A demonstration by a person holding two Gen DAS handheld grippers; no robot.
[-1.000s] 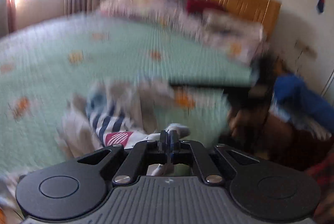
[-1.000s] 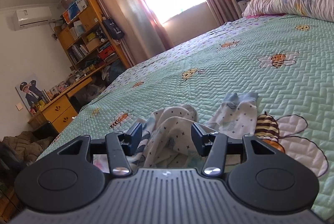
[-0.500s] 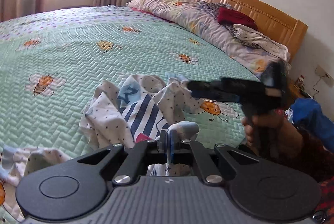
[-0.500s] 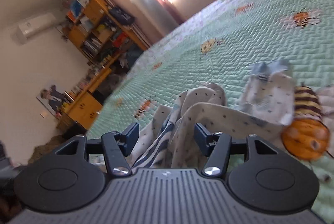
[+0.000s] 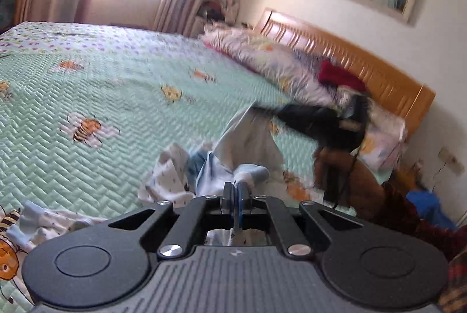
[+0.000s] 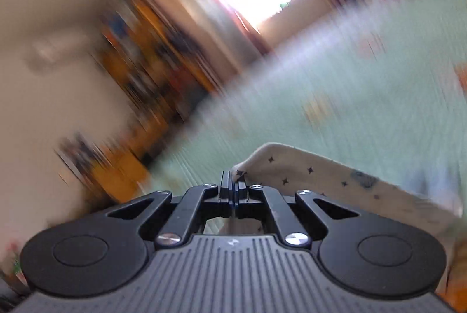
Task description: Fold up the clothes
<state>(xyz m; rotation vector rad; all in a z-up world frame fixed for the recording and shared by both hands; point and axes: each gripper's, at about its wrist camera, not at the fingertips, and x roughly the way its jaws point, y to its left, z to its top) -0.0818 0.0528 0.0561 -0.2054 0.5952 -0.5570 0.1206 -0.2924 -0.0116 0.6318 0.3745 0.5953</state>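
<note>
A small white star-print garment [image 5: 251,143] with blue trim is lifted off the green bee-print quilt [image 5: 87,85]. My left gripper [image 5: 235,193] is shut on its pale blue cuff. In the right wrist view my right gripper [image 6: 232,184] is shut on a white star-dotted edge of the garment [image 6: 306,176], which stretches away to the right. In the left wrist view the right gripper [image 5: 318,123] appears as a blurred black shape holding the cloth up at the right, a hand below it. Part of the garment still rests crumpled on the quilt [image 5: 166,181].
Another pale cloth [image 5: 49,222] lies at the quilt's near left. Pillows and a red item [image 5: 338,76] sit by the wooden headboard [image 5: 364,62]. A blue cloth [image 5: 429,205] lies beside the bed at right. The right wrist view is heavily blurred, showing shelves and a window.
My right gripper shut on the garment's edge and swung up fast, lifting the cloth. The left gripper kept its hold on the cuff and tilted upward.
</note>
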